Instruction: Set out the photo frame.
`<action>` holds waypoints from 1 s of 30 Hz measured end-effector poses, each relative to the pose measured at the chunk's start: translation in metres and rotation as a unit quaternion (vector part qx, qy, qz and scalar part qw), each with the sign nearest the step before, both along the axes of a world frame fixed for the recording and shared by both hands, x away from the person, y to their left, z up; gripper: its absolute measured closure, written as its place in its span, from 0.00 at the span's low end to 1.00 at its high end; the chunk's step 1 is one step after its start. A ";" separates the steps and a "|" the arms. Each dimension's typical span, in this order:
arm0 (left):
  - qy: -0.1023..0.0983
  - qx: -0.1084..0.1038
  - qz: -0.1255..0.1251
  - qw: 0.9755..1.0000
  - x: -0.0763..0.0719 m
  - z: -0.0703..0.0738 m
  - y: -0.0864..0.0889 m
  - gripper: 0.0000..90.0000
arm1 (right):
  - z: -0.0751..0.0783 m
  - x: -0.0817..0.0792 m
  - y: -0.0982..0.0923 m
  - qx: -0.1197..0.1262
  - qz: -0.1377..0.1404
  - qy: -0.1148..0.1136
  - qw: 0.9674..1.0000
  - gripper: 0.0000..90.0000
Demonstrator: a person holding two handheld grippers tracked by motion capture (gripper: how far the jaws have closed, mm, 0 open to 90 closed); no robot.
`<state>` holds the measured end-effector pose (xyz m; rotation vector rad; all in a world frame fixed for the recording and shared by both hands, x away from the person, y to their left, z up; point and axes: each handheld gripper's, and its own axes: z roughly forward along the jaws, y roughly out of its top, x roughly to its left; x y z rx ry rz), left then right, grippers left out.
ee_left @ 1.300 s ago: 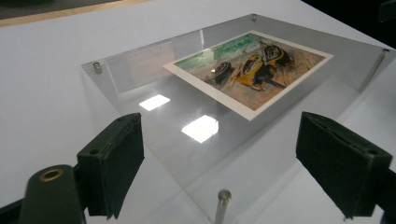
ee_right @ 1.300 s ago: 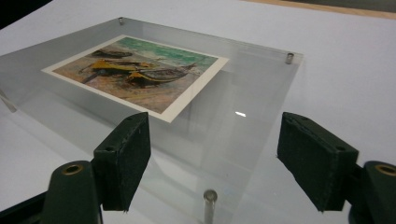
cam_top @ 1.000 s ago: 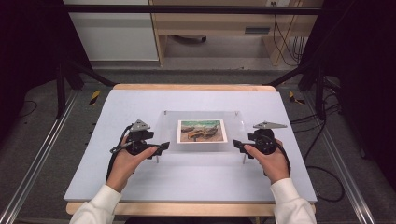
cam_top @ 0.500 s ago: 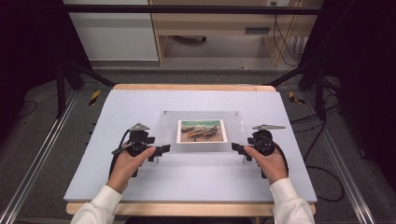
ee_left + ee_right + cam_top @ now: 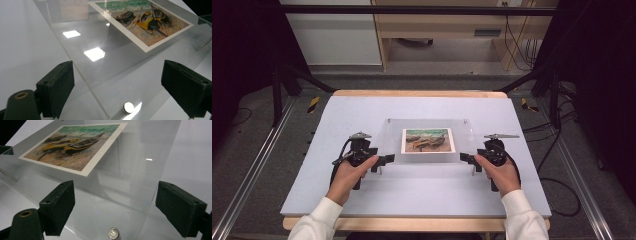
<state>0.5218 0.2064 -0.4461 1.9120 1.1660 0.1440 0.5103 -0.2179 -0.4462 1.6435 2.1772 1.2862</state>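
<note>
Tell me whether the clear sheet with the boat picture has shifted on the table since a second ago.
No. The clear sheet lies at the same spot against the table's far wooden edge, and the picture is unmoved.

picture (image 5: 145,20) cut off by the top edge, clear panel (image 5: 105,67) corner cropped below

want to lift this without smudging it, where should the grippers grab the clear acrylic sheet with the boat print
Grip the clear acrylic sheet at its two near corners, one gripper from each side. It's a thin flat plate raised on small metal standoffs, so its edges overhang and fingers can close above and below.
</note>
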 end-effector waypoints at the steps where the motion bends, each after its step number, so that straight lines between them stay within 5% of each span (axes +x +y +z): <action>1: 0.000 0.000 0.000 1.000 0.000 0.000 0.000 0.12 | 0.000 0.000 0.000 0.000 0.000 0.000 1.000 0.18; 13: 0.029 -0.031 -0.006 0.999 0.003 -0.006 0.000 0.11 | -0.004 0.003 0.000 0.025 0.003 0.018 1.000 0.15; 30: 0.019 -0.015 -0.004 1.000 -0.001 -0.002 0.000 0.14 | -0.003 -0.008 -0.001 0.022 0.009 -0.002 1.000 0.19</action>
